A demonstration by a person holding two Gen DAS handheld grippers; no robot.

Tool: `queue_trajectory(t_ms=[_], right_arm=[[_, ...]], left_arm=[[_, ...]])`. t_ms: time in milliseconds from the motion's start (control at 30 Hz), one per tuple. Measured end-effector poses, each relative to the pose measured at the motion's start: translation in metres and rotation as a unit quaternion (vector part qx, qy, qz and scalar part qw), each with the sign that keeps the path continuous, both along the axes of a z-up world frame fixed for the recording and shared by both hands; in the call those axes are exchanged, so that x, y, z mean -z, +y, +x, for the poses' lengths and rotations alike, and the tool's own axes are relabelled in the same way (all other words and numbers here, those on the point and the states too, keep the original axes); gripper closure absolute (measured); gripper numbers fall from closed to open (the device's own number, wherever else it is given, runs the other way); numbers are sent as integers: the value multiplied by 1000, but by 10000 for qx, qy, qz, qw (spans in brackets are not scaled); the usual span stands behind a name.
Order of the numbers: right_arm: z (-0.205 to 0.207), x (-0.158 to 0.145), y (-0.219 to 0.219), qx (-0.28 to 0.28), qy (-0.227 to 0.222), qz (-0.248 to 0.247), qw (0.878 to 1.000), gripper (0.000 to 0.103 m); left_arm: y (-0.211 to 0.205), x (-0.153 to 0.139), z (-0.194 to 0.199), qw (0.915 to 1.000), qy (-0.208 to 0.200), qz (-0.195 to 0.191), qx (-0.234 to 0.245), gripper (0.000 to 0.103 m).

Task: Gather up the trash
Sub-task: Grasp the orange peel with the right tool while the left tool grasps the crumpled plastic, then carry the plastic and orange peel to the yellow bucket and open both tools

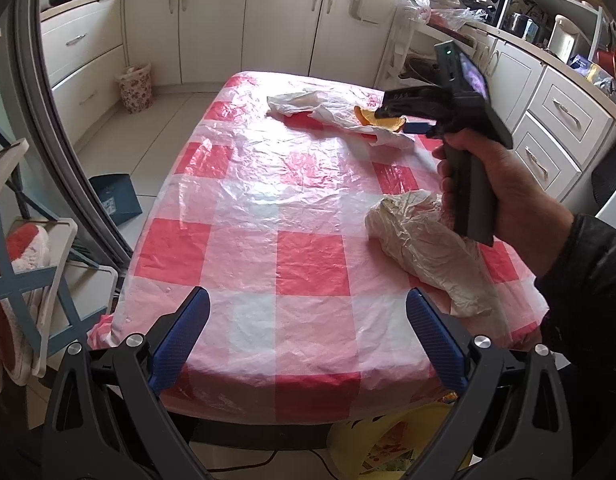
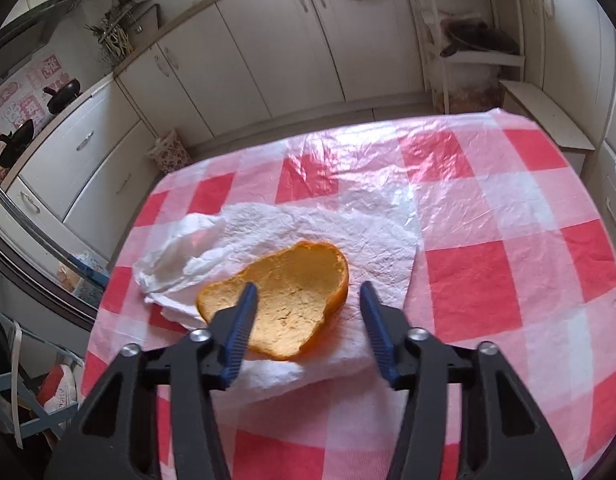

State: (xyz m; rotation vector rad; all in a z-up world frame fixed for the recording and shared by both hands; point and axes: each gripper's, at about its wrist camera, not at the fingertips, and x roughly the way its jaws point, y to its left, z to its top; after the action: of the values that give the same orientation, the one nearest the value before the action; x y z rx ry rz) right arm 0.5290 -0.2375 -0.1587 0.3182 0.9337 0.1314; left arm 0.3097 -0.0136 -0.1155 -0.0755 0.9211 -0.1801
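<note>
Orange peel (image 2: 286, 304) lies uncollected on a white napkin (image 2: 348, 232) at the table's (image 2: 508, 280) far end, between the released right hand-held gripper (image 2: 306, 312); crumpled bag (image 1: 424, 244) nearer, left hand-held gripper (image 1: 308, 340) spread, empty.

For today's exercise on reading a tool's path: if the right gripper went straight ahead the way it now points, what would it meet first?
Most likely the orange peel: the open right gripper already straddles it, above the white paper under it. How high the gripper is remains unclear.
</note>
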Motion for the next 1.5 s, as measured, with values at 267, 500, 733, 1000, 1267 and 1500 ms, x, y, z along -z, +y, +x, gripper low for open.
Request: queue_trajectory(t_ms=[267,500,733,1000,1267,1500], right_arm=[[-19,-14,2,-273,9,536,9982,94],[-79,-59,-26,-327,-334,1201,9917,94],[-156,-97,-69,-126,-791,1465,9860,94],[-212,-74,-109,237,-605,1802,9815,94],[-219,-80,-112,74,-659,1693,9833,94],[-222,-81,-85,-258,-673,1346,9883,94]], left_arm=[[-6,4,6,10000,4,-74,24,8],[-31,16,25,9984,169,-501,175,8],[-62,26,48,9950,194,-978,86,8],[-91,46,81,9957,243,-862,-217,8],[-84,46,81,9960,133,-878,-55,70],[-57,11,42,9957,-256,-894,20,74]])
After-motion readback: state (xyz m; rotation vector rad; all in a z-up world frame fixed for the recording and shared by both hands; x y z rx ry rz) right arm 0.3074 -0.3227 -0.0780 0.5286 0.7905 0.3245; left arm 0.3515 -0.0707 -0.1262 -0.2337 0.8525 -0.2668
